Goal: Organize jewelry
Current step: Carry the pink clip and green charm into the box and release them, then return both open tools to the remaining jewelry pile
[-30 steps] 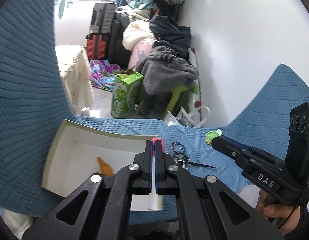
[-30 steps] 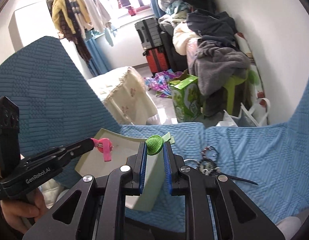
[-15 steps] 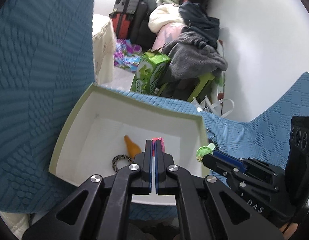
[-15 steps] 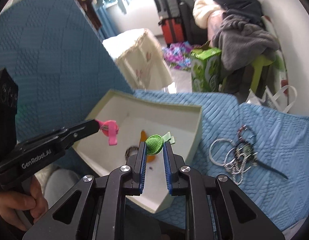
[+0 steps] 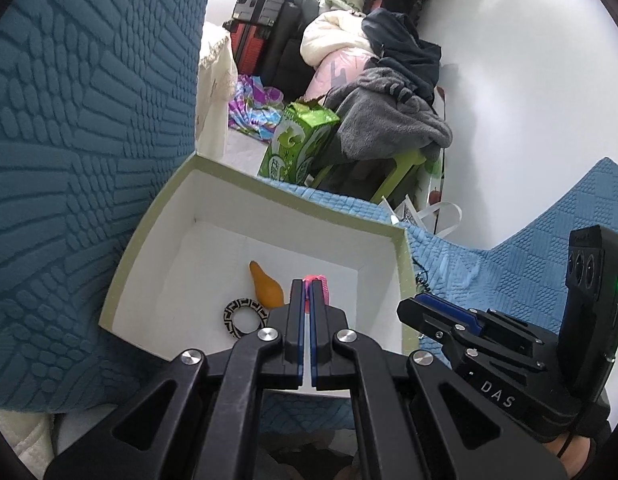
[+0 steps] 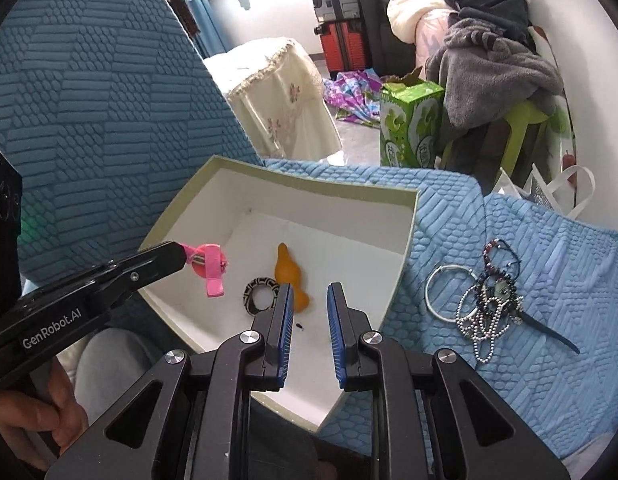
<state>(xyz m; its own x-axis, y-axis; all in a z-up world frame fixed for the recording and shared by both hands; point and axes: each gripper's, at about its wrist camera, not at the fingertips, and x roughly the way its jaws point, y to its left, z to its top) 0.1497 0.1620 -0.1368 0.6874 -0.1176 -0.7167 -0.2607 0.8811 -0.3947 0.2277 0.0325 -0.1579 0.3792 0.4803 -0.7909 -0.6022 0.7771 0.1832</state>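
A white box with an olive rim (image 6: 409, 232) (image 5: 401, 256) lies on the blue bedspread. An orange drop-shaped piece (image 6: 289, 270) (image 5: 265, 286) and a patterned ring (image 6: 261, 292) (image 5: 245, 316) lie inside it. My left gripper (image 5: 307, 286) (image 6: 185, 256) is shut on a pink hair clip (image 6: 211, 270) (image 5: 323, 286) and holds it over the box. My right gripper (image 6: 309, 300) (image 5: 409, 306) is open and empty above the box; the green clip it held is not in view. A pile of bracelets and bead chains (image 6: 485, 296) lies right of the box.
The blue textured cover (image 6: 529, 260) rises steeply at the left (image 5: 69, 120). Beyond the bed edge are a green carton (image 6: 409, 124), a clothes heap (image 6: 489, 64), suitcases (image 6: 341, 20) and a lace-covered stand (image 6: 281, 92). A dark strap (image 6: 549, 330) lies by the jewelry pile.
Both grippers moved in over the box. My right gripper opened and the green clip it held is gone from between its fingers. The left still holds the pink clip.
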